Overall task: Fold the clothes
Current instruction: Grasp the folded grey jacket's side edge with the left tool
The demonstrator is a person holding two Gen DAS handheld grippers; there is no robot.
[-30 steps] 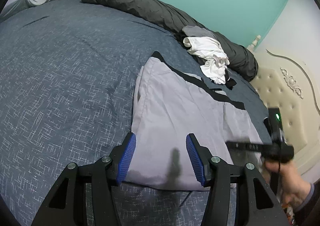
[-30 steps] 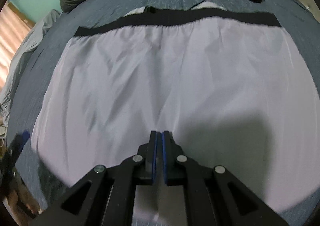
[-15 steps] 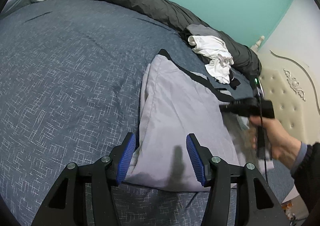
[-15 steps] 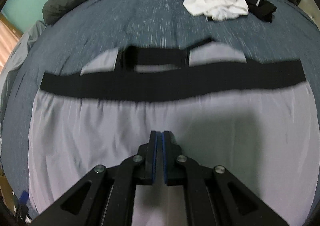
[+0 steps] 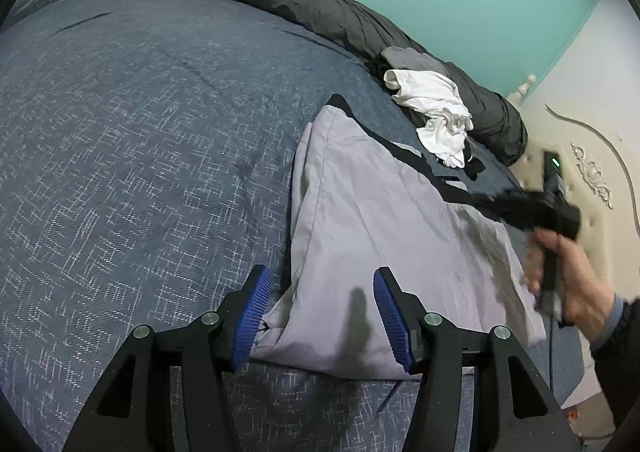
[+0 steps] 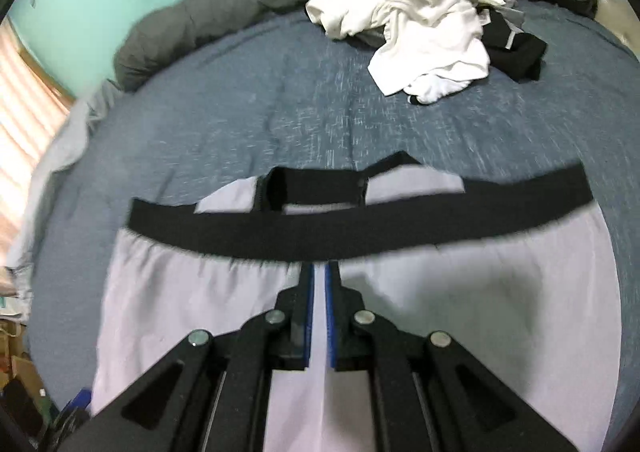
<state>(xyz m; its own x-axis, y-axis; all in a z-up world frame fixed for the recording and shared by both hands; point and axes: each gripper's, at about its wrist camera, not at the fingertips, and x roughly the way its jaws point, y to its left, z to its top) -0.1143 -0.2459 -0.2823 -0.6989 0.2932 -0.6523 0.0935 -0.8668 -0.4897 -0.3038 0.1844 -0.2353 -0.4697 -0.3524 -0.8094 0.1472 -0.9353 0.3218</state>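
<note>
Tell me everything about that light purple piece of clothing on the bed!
The light purple garment is thin, smooth-looking cloth with a black band along one edge and a black loop past it. It lies mostly flat on the blue bedspread, with soft wrinkles and its left edge doubled over. The right gripper is pinched shut on the cloth just below the band. The left gripper hangs open at the near end; I cannot tell if it touches.

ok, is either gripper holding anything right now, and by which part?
Left gripper is open, holding nothing. Right gripper looks shut on pale fabric of the grey garment, just below its black waistband; the exact spot is hidden.
</note>
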